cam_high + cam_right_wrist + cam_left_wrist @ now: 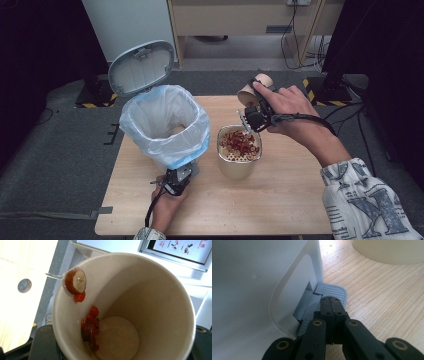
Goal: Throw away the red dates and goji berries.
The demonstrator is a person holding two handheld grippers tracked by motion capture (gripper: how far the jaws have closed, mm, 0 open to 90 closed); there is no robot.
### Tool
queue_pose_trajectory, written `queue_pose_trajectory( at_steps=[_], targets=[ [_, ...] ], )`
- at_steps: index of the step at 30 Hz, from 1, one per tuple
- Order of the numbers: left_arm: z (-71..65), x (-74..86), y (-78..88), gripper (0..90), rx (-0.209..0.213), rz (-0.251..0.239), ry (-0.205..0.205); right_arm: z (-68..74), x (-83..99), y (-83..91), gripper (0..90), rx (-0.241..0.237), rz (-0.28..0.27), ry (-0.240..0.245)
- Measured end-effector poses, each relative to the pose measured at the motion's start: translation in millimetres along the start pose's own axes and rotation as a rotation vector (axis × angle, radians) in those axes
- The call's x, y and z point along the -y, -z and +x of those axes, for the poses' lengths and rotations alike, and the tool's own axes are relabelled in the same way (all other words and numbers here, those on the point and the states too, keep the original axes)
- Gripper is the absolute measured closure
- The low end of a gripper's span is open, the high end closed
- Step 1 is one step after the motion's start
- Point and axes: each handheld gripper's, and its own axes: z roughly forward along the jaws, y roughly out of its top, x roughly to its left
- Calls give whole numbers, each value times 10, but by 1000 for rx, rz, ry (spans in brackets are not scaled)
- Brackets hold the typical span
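Right gripper [248, 116] tips paper cup [254, 89] above strainer's rim [220, 136].

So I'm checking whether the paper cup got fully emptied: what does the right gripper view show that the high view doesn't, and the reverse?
Right gripper view: the paper cup inside, red bits stuck down its wall, a fruit slice clinging at the rim.

High view: the pedal bin with lid up, a strainer cup holding red pieces, the left gripper at the bin's base.

Both: the paper cup, tipped in the right gripper, and the wooden table.
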Motion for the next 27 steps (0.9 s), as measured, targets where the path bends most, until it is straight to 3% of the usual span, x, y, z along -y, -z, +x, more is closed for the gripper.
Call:
queue_pose_trajectory(
  at_steps=[27],
  targets=[
    [-1, 0, 1, 895, 0, 1, -4, 25, 18, 8, 317, 15, -2, 3]
  ],
)
